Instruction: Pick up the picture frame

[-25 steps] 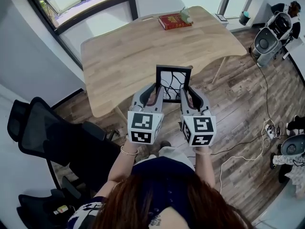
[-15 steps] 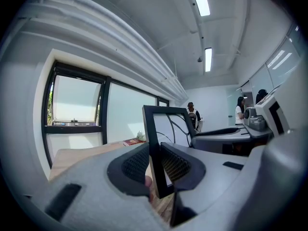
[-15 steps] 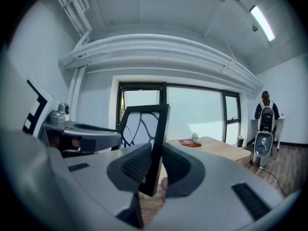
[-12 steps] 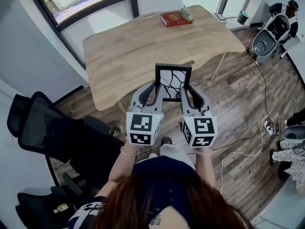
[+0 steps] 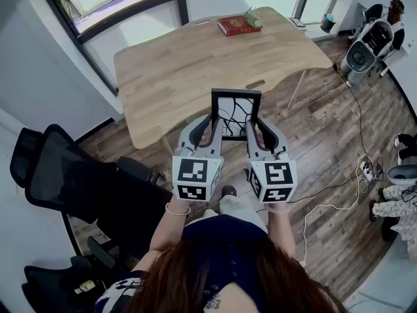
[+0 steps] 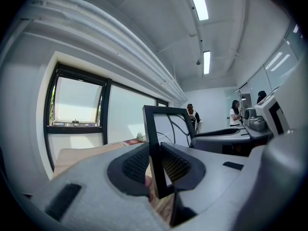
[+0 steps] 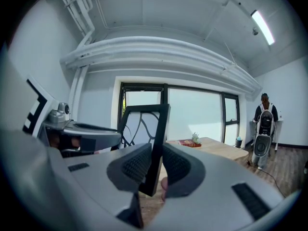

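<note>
A black picture frame [image 5: 235, 114] with a white sheet of dark curved lines hangs upright in the air, off the wooden table [image 5: 176, 64]. My left gripper [image 5: 210, 128] is shut on the frame's left side bar [image 6: 153, 153], the ribbed pads pressing both faces. The right gripper [image 5: 255, 126] is shut on the right side bar [image 7: 156, 148] in the same way. Both grippers sit side by side, level, just in front of the table's near edge, with the person's body right behind them.
A red book [image 5: 238, 25] and a small plant [image 5: 253, 19] lie at the table's far end by the window. A black office chair [image 5: 71, 178] stands at the left. Cables [image 5: 339, 194] run over the wood floor at the right, near grey machines [image 5: 363, 49].
Both grippers have carried the frame a little back from the table, towards the person. The grip on both side bars is unchanged.
</note>
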